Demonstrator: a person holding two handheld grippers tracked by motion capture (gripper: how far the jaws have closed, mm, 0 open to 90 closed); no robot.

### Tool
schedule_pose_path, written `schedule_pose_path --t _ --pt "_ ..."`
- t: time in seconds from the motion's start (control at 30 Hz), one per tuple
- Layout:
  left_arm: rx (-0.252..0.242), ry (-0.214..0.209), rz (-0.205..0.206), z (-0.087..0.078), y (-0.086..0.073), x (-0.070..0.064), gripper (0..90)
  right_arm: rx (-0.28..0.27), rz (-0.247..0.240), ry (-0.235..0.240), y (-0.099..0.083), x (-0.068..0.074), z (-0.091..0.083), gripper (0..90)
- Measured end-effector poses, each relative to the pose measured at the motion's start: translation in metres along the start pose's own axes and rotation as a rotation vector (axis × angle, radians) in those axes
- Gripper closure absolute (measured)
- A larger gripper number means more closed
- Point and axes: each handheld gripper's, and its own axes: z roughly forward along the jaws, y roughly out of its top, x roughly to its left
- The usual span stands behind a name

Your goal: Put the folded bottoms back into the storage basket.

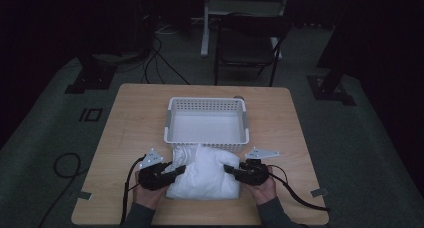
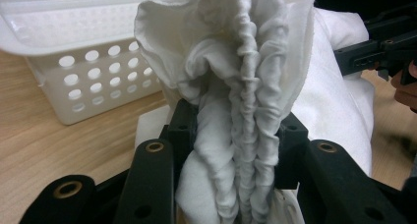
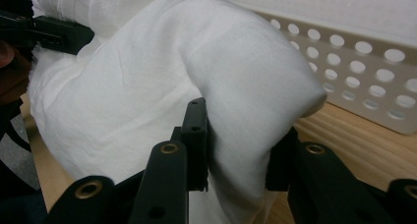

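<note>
High view: a wooden table carries a white perforated basket at its centre, toward the far edge. A white cloth lies bunched just in front of the basket, near the near edge. A dark chair stands beyond the far edge. The left gripper and right gripper meet the cloth from opposite sides, each held in a hand coming from the near edge, forearms converging.

Left gripper view: the jaws stand narrow, clamped on a gathered, ruffled edge of the cloth. The basket sits just behind, to the left. The other gripper touches the cloth at upper right.

Right gripper view: the jaws pinch a smooth fold of the cloth; the basket wall is close on the right.
</note>
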Motion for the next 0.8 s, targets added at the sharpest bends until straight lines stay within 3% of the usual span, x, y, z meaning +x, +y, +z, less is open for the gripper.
schedule_pose_path --t 0.8 --pt "-0.025 0.006 0.028 -0.010 0.018 -0.004 62.4 -0.041 -0.033 -0.012 0.019 0.005 -0.012 69.8"
